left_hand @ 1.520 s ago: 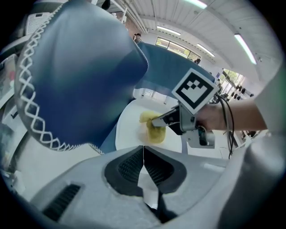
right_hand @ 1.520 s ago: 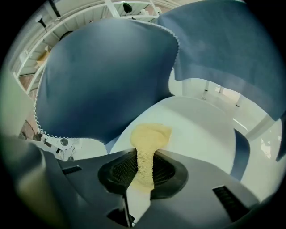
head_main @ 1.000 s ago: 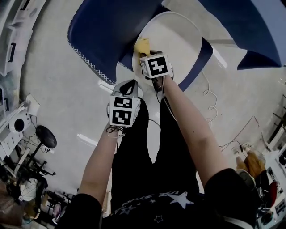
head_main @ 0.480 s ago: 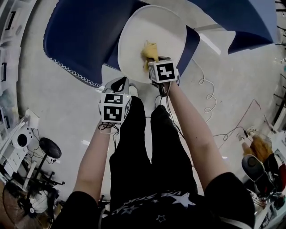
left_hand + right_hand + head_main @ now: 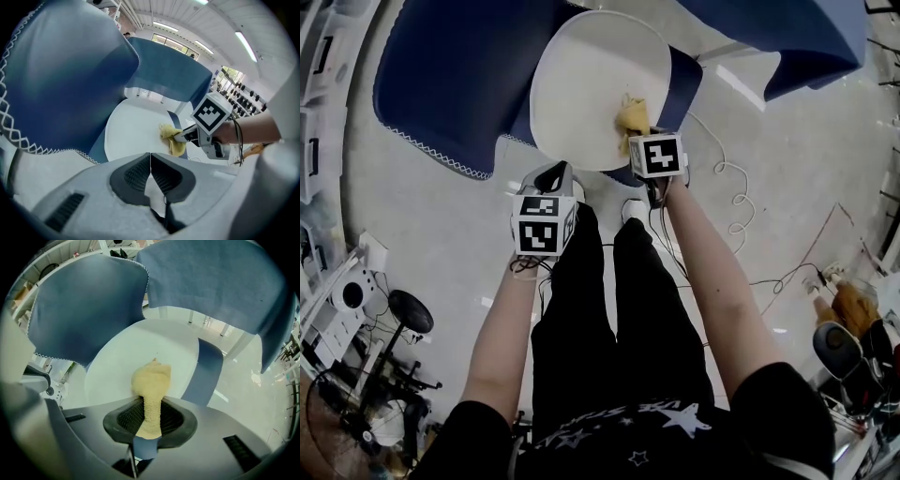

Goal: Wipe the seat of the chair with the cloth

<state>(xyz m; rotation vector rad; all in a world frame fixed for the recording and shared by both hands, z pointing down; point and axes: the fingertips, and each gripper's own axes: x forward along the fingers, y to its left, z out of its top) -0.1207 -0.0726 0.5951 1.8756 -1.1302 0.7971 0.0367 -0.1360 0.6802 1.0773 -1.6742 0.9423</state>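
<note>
The chair's round white seat (image 5: 581, 80) lies straight ahead of me. A crumpled yellow cloth (image 5: 633, 116) rests on the seat's near right part, pinched in my right gripper (image 5: 642, 134), which is shut on it. In the right gripper view the cloth (image 5: 151, 380) runs between the jaws of the right gripper (image 5: 150, 414) and bunches on the seat (image 5: 136, 350). My left gripper (image 5: 555, 174) hovers shut and empty just off the seat's near edge. From the left gripper (image 5: 150, 157) I see the cloth (image 5: 172, 140) and the right gripper (image 5: 183, 136) over the seat (image 5: 131, 133).
Dark blue fabric (image 5: 441, 75) with a white stitched hem drapes to the left of the seat, more (image 5: 787, 28) at the back right. A navy panel (image 5: 680, 84) borders the seat's right side. A white cable (image 5: 724, 178) loops on the floor. Stools and equipment (image 5: 403, 314) crowd the left.
The right gripper has swept the cloth across the seat from its left edge, through the middle, to the near right part. The left gripper stays shut near the seat's front edge.
</note>
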